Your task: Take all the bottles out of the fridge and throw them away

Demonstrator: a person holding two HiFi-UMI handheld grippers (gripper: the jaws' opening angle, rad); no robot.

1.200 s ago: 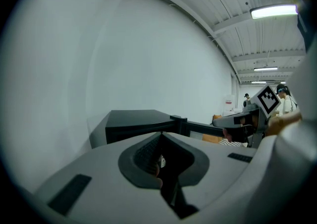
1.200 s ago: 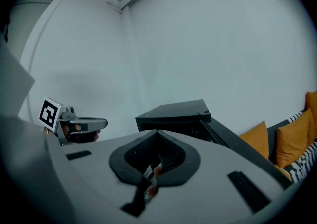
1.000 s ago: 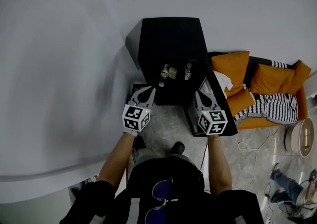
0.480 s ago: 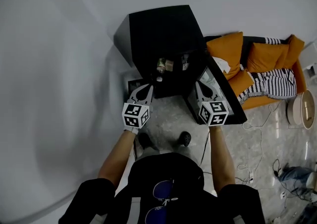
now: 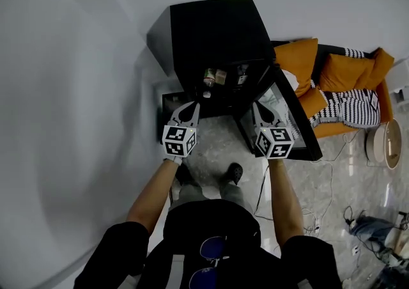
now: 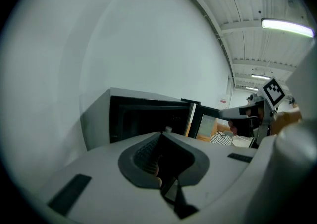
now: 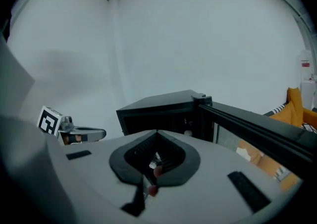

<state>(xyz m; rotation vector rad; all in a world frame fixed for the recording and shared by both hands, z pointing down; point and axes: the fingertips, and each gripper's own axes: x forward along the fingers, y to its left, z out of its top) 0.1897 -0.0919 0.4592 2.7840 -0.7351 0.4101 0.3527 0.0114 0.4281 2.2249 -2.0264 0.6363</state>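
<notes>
A black mini fridge [image 5: 217,32] stands against the wall with its glass door [image 5: 291,121] swung open to the right. On its shelf I see a bottle [image 5: 209,78] at the left, a small box [image 5: 221,77] beside it and another bottle [image 5: 241,77] at the right. My left gripper [image 5: 192,107] is shut and empty, just in front of the fridge's lower left. My right gripper [image 5: 261,107] is shut and empty, beside the open door. In the left gripper view the jaws [image 6: 161,135] meet below the fridge opening [image 6: 148,119]. The right gripper [image 7: 156,132] points at the fridge [image 7: 163,111].
An orange sofa [image 5: 339,99] with cushions and a striped blanket stands right of the fridge, behind the open door. Cables [image 5: 319,198] lie on the tiled floor at the right. A white wall runs along the left. The person's shoes [image 5: 233,171] are below the grippers.
Both grippers have edged up toward the fridge opening, and the head view has shifted a little. Both stay shut and empty.
</notes>
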